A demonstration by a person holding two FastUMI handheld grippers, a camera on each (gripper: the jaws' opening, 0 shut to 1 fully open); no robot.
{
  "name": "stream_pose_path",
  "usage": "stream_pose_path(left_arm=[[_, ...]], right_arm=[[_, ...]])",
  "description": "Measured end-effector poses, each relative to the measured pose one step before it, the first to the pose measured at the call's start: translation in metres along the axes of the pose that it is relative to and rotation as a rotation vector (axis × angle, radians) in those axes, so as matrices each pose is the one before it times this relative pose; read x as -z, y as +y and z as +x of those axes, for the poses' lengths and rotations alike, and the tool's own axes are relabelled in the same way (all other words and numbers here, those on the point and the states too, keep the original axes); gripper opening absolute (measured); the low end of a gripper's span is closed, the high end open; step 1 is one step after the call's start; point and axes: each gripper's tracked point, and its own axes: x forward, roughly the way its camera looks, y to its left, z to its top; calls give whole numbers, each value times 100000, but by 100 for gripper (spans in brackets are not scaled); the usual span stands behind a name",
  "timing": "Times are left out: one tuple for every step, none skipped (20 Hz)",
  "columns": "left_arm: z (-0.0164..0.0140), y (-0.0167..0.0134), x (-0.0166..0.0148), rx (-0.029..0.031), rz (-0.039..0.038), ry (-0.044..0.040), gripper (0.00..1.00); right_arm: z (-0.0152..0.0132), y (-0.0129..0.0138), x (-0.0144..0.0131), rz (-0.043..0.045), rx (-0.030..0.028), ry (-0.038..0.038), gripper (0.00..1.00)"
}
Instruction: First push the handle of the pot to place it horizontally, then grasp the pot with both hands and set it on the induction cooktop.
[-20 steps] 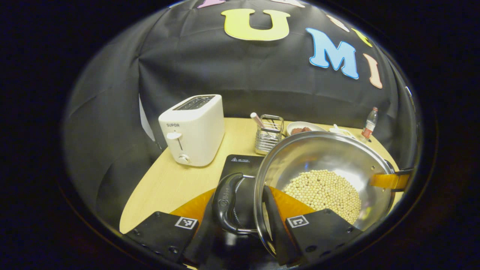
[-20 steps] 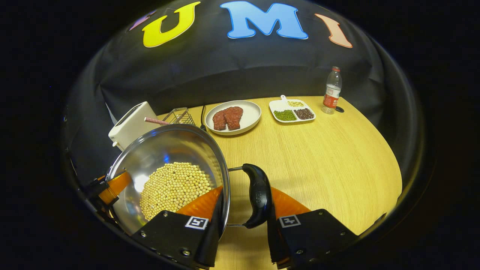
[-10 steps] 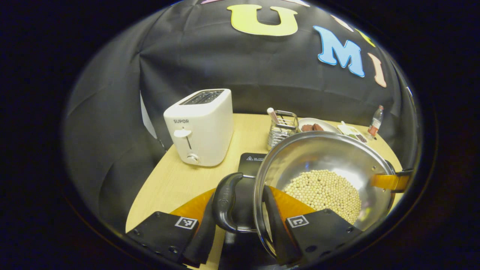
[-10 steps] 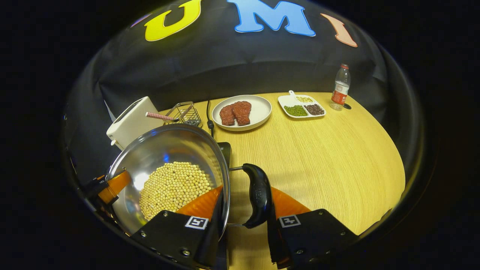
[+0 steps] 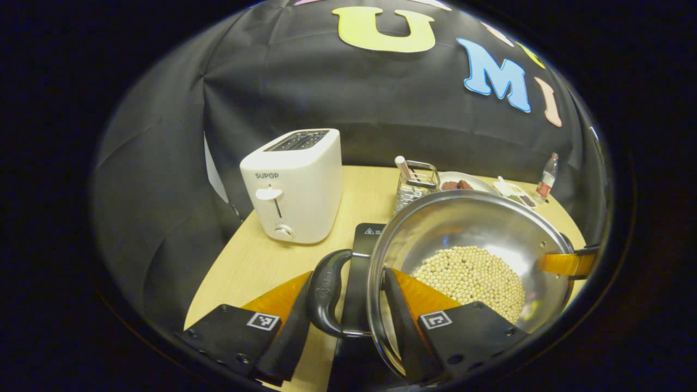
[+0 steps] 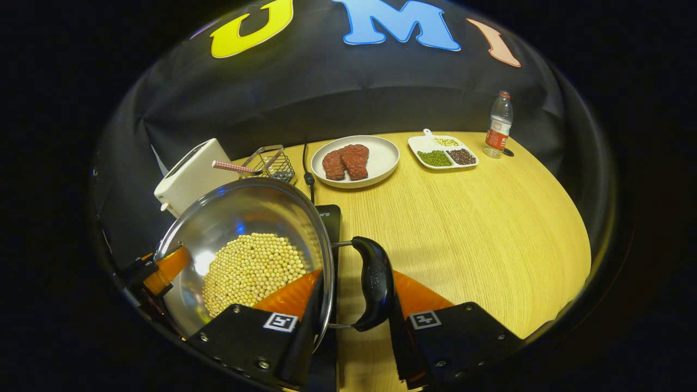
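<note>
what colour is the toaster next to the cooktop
White, with a white lever and dial; the toaster shows best in the left gripper view.

- Gleaming silver pot (image 5: 490,228), holding pale yellow beans (image 5: 468,275)
- Showing black handles (image 6: 374,283)
- Standing white toaster (image 5: 297,185)
- Lying light wood-grain table (image 6: 479,218)

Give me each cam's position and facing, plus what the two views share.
Left gripper view: rides the left claw, looks along its fingers past the pot to the toaster; the claw straddles the pot's left handle and rim.
Right gripper view: rides the right claw, looks across the table to the steak plate and bottle; the claw straddles the right handle and rim.
Shared: pot of beans, induction cooktop, toaster, plate, bottle; each shows the other claw at the far rim.
</note>
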Motion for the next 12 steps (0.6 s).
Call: stream_pose_path(left_arm=[[-495, 168, -596, -1745, 2159, -2236, 90], [-444, -198, -701, -594, 907, -1851, 100], [-663, -146, -738, -350, 149, -1791, 96], [-588, -296, -816, -554, 127, -2289, 100], [-760, -33, -965, -1412, 157, -2484, 96], [-812, -12, -1160, -1697, 31, -3147, 97], [-971, -178, -1380, -1325, -357, -3958, 97], [-951, -558, -1383, -339, -555, -3272, 97], [-1036, -608, -1299, -329, -999, -3120, 97], [-1080, -714, -1193, -368, -1383, -2558, 100], [-1179, -722, -1166, -157, -1438, -2018, 97], [-1274, -917, -1037, -181, -1501, -2270, 96]], right_arm=[[-294, -166, -275, -2045, 25, -2062, 65], [-247, -538, -494, -1630, 2078, -1720, 69], [-947, -681, -161, -373, 1042, -1501, 99], [-700, -407, -574, 241, 395, -2495, 97], [-730, -449, -806, 112, -1011, -3214, 98], [-753, -466, -498, -113, -1238, -2378, 98], [-979, -542, -789, -656, -847, -2780, 100], [-814, -645, -654, -1133, -3, -2556, 100], [-935, -611, -835, -857, -1096, -3155, 100], [-987, -364, -680, -354, -1662, -2725, 100], [-1083, -565, -778, -351, -1464, -2825, 100], [-1220, -734, -735, -731, -793, -2830, 100]])
